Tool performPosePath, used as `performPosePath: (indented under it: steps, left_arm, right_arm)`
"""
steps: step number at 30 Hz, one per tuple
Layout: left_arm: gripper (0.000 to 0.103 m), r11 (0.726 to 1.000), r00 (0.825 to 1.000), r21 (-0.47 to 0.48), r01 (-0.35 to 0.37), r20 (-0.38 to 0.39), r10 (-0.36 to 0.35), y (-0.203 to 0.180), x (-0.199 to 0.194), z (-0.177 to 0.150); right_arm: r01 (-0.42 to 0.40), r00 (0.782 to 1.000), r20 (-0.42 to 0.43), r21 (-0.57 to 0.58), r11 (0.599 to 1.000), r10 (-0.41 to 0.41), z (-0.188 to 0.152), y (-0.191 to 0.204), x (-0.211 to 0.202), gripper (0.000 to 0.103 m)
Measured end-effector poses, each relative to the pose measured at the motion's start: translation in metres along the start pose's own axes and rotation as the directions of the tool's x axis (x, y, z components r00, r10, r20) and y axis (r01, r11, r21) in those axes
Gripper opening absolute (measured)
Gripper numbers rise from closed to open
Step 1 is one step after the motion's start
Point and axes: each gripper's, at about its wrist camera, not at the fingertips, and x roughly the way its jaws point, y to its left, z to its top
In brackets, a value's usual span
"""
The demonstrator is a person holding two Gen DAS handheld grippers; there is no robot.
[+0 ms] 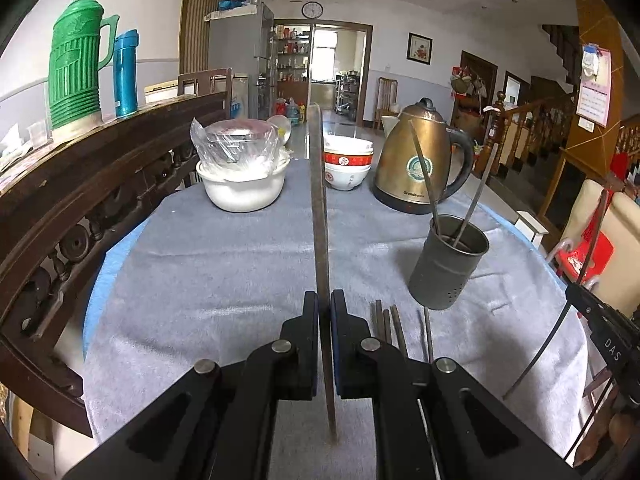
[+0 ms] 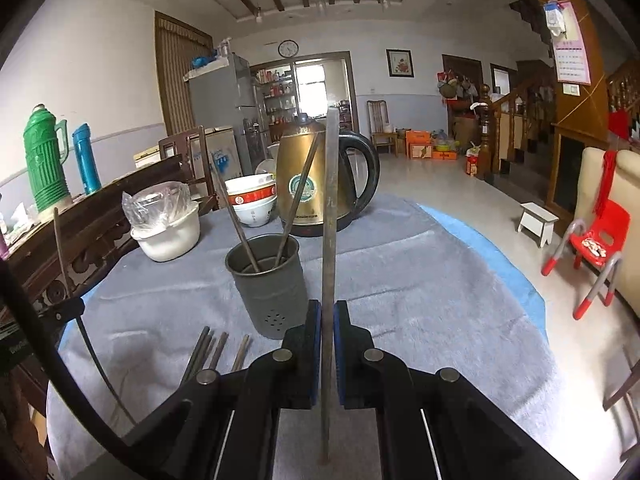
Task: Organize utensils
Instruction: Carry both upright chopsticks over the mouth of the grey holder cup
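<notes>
My left gripper (image 1: 324, 300) is shut on a long dark chopstick (image 1: 319, 208) that stands up between its blue pads. My right gripper (image 2: 327, 310) is shut on another chopstick (image 2: 330, 208), also upright. A grey metal holder cup (image 1: 448, 264) stands on the grey cloth with two chopsticks (image 1: 424, 176) leaning in it; in the right wrist view the cup (image 2: 268, 288) is just left of my right gripper. Several loose chopsticks (image 1: 386, 324) lie flat on the cloth near the cup, also seen as chopsticks (image 2: 216, 350) low left. The right gripper (image 1: 580, 300) shows at the right edge of the left wrist view.
A brass kettle (image 1: 420, 164), stacked bowls (image 1: 347, 160) and a white pot with a plastic-wrapped bowl (image 1: 242, 176) stand at the far side of the table (image 1: 224, 264). A dark carved bench back (image 1: 92, 184) runs along the left, carrying a green thermos (image 1: 76, 64) and a blue flask (image 1: 126, 74).
</notes>
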Motion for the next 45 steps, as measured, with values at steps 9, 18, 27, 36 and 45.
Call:
performPosePath:
  steps: [9,18,27,36,45]
  left_arm:
    - [0.006,1.000,1.000,-0.022,0.007,0.004,-0.007,0.005,-0.003,0.007]
    - [0.006,0.996,0.998,-0.070,0.055,0.041,-0.052,0.006,-0.011,0.030]
    - [0.006,0.963,0.974,-0.182,0.198,0.147,-0.172,-0.011,-0.010,0.104]
    - [0.006,0.947,0.970,-0.243,0.210,0.172,-0.171,-0.046,0.035,0.144]
    - [0.006,0.957,0.983,-0.238,0.166,0.117,-0.141,-0.068,0.079,0.131]
  right_arm:
    - [-0.006,1.000,0.003,0.020,1.000,0.006,-0.001,-0.006,-0.012,0.006]
    - [-0.050,0.998,0.037,0.079,0.996,0.047,0.028,-0.018,-0.020,0.006]
    - [-0.153,0.978,0.168,0.188,0.970,0.122,0.101,-0.025,-0.009,0.007]
    - [-0.161,0.974,0.195,0.237,0.958,0.115,0.145,-0.009,0.050,0.007]
    - [-0.136,0.986,0.130,0.233,0.963,0.108,0.133,-0.009,0.091,0.007]
